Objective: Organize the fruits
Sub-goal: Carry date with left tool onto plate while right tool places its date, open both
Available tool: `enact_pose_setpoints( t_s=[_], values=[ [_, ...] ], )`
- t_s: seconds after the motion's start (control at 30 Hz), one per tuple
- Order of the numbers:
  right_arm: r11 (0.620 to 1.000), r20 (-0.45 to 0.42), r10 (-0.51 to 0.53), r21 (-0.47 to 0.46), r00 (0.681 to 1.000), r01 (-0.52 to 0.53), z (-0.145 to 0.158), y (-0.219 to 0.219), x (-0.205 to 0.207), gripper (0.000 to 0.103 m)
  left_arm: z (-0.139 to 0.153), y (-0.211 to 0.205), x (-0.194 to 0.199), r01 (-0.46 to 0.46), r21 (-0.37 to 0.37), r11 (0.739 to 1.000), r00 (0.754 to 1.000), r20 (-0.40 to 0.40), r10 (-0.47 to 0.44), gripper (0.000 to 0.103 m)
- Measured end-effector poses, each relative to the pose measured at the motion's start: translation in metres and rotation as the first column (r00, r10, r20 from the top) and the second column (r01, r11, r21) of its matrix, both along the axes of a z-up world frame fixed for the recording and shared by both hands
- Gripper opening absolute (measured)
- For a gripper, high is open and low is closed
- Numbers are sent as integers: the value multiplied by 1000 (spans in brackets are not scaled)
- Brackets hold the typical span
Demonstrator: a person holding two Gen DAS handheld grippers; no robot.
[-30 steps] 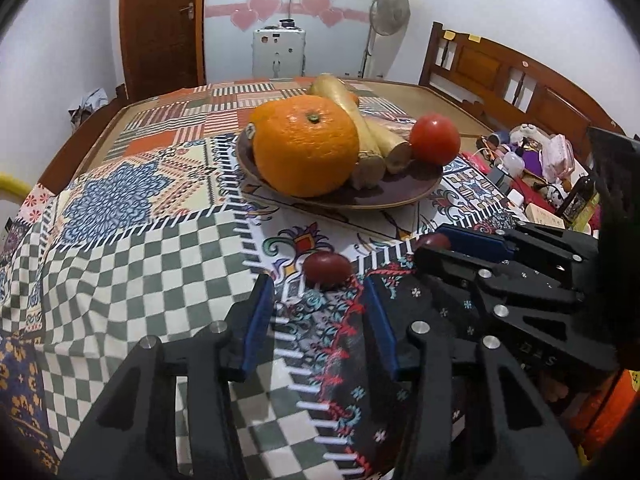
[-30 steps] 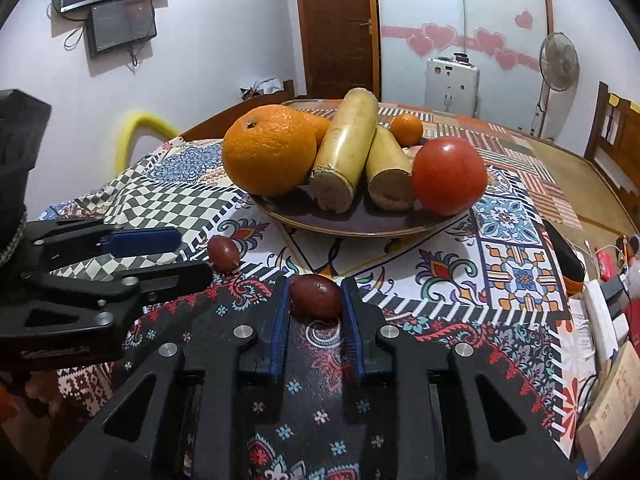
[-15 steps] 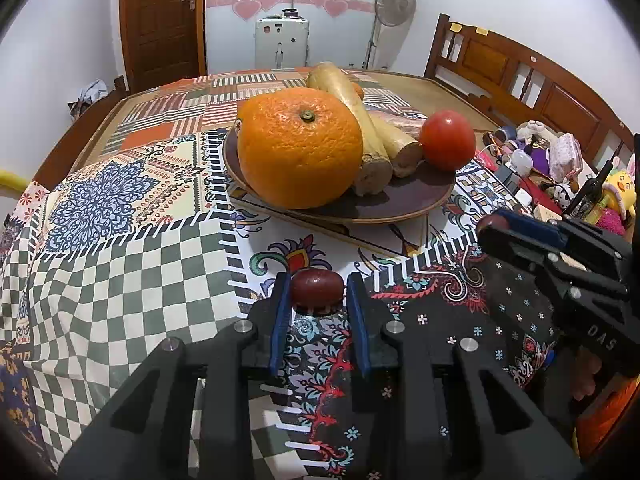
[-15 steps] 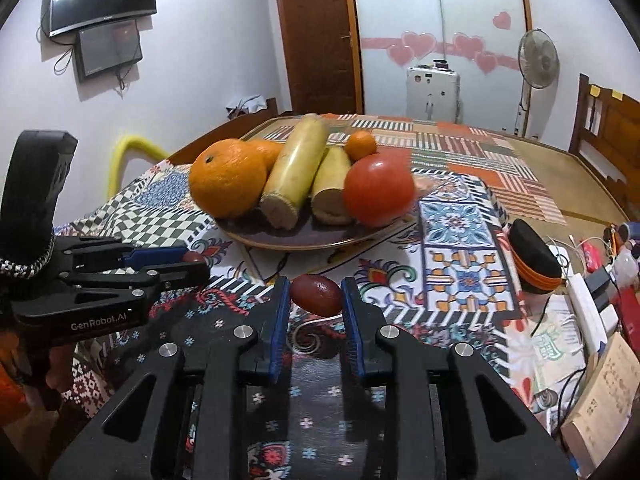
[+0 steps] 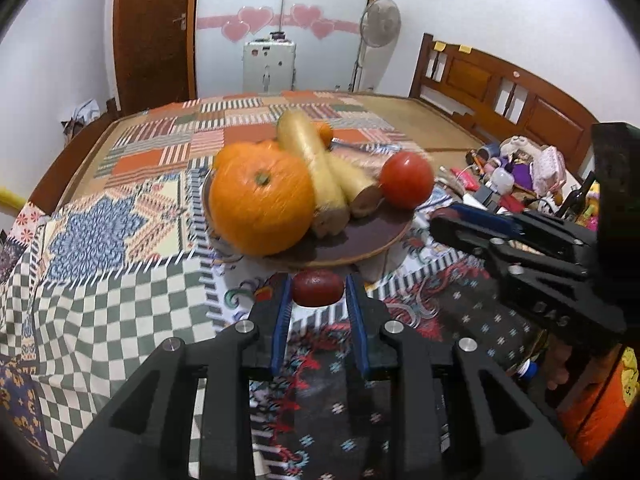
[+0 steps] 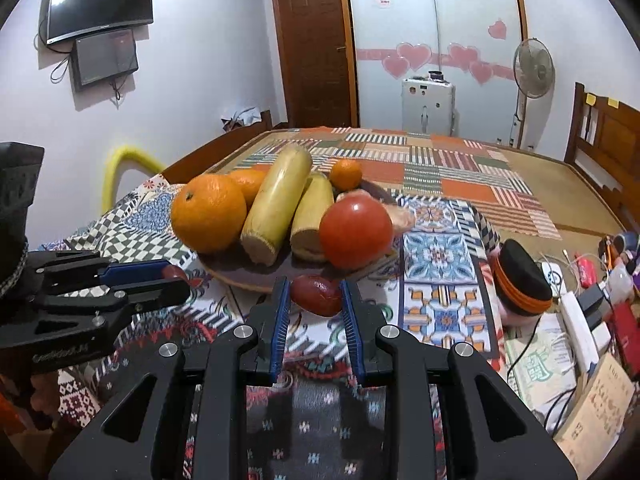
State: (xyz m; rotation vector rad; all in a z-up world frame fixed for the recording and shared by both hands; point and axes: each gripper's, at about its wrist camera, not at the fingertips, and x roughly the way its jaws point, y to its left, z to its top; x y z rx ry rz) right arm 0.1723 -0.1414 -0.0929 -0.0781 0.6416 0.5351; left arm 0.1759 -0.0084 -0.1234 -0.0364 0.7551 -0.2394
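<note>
My left gripper [image 5: 317, 292] is shut on a small dark red fruit [image 5: 317, 288], held above the patterned cloth just short of the brown plate [image 5: 360, 244]. My right gripper [image 6: 314, 292] is shut on a second dark red fruit [image 6: 316, 290], also in front of the plate [image 6: 236, 272]. The plate carries a large orange [image 5: 262, 196], two pale yellow cut bananas [image 5: 316, 168], a red tomato [image 5: 406, 180] and small oranges behind. Each gripper shows from the side in the other's view: the right one [image 5: 440, 224], the left one [image 6: 176, 280].
A patchwork cloth [image 5: 100, 280] covers the table. At the right edge lie a black and orange cap [image 6: 520, 280], a power strip with cables [image 6: 576, 320], boxes and bottles. A wooden bench back [image 5: 520, 100] stands behind, and a fan [image 6: 534, 68] by the wall.
The left jaws closed on the red fruit that lay on the cloth and lifted it. Both grippers rose with their fruits and came closer to the plate.
</note>
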Motion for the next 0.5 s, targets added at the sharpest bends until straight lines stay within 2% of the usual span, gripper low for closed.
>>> enact_pose_setpoints(
  t_s=[0.3,0.5],
  values=[
    [1000,2,8,12,1000,-9,5,0,11,24,-1,-15,16,9,-20,1000,1000,8,-9,27],
    [1000,21,10,16,1000,-10,10,-5,11,24,-5,-18,27,-19,-31,999,1000,-3,19,27]
  ],
)
